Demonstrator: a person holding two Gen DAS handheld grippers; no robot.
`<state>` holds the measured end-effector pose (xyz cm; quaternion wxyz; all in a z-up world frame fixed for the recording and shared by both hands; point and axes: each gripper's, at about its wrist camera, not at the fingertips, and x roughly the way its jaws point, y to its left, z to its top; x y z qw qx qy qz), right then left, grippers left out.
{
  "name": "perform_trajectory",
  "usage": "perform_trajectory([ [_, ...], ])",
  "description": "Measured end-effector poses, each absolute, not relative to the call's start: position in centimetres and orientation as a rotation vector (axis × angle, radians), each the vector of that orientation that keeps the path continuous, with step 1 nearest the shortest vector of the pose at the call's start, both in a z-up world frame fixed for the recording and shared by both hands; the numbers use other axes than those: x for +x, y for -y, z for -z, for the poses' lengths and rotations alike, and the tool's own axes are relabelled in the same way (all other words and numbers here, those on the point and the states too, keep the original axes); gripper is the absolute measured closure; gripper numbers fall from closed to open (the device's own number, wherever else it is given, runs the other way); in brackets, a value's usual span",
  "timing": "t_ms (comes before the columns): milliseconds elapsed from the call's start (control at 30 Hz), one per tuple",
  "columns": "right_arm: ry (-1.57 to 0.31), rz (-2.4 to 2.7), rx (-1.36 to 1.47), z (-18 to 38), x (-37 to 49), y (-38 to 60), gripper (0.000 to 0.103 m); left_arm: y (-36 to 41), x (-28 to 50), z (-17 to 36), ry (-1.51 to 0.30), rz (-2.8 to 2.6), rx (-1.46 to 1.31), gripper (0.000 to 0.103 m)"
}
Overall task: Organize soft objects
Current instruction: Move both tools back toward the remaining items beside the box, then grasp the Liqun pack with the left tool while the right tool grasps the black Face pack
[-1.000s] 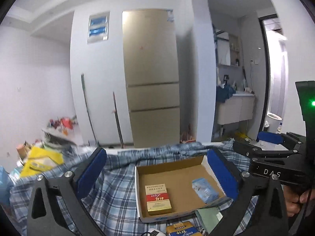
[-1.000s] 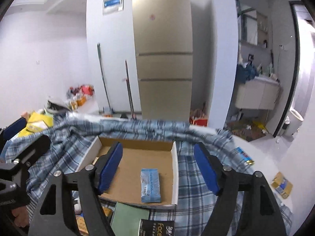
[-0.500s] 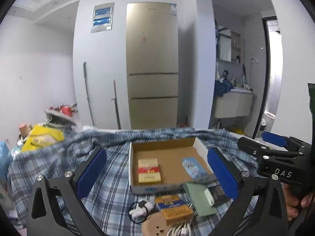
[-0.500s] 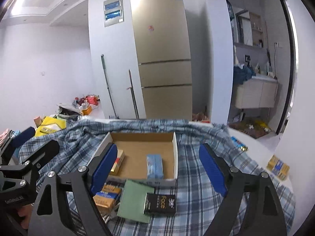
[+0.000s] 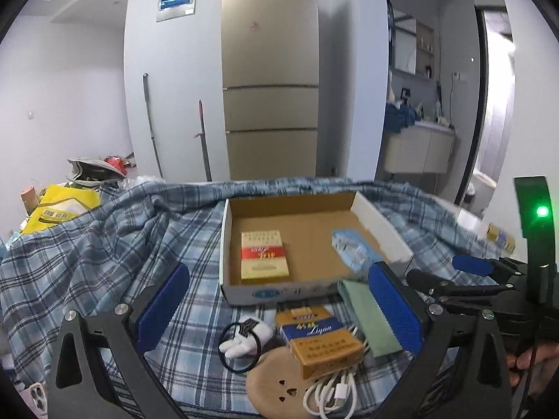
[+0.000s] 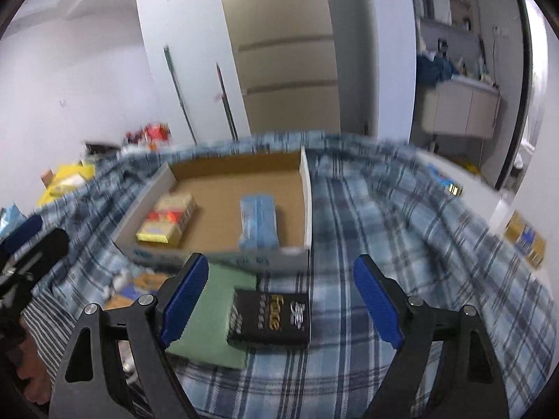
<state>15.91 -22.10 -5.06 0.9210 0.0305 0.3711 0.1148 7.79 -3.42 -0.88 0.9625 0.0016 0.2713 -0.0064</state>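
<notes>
A cardboard box (image 5: 307,244) is set on a blue plaid cloth (image 5: 104,244), and a yellow-and-red pack (image 5: 263,255) and a pale blue tissue packet (image 5: 353,251) are already lain inside it. Just in front of its near wall, a green pad (image 6: 209,317) is seen with a black pack (image 6: 272,316) resting partly on it. Beside these, a blue-and-gold pack (image 5: 318,338), a black hair loop with a white plush piece (image 5: 242,340), a round tan disc (image 5: 276,387) and a coiled white cable (image 5: 332,391) are crowded together.

The right hand-held gripper (image 6: 281,302) is held wide open above the black pack and the pad, with nothing gripped; its jaws have just been opening. The left hand-held gripper (image 5: 279,307) is likewise spread wide and empty, over the cluttered items.

Because the black pack overlaps the pad, both could be caught at once, or the pad could be dragged and the pack tipped off. The loose cloth could be pinched by a low approach, and the cable snagged.

"Face" is read on the black pack, and "Liqun" on the blue-and-gold one. Other print is too small to be read.
</notes>
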Motion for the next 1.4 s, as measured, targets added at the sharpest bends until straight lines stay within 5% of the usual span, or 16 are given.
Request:
perform_trajectory([
  [333, -0.947, -0.308, 0.035, 9.1, 17.0, 21.0, 0.026, 2.9, 8.2, 2.2, -0.605, 0.026, -0.021, 0.000],
  [567, -1.006, -0.331, 0.027, 10.0, 17.6, 20.5, 0.040, 3.9, 8.4, 3.0, -0.640, -0.002, 0.033, 0.000],
  [1200, -0.865, -0.242, -0.021, 7.6, 15.9, 21.0, 0.041, 5.5, 10.4, 6.7, -0.878, 0.033, 0.028, 0.000],
  [1400, -0.825, -0.244, -0.075, 7.1, 15.2, 20.2, 0.041, 5.5, 10.4, 7.0, -0.871, 0.040, 0.042, 0.014],
])
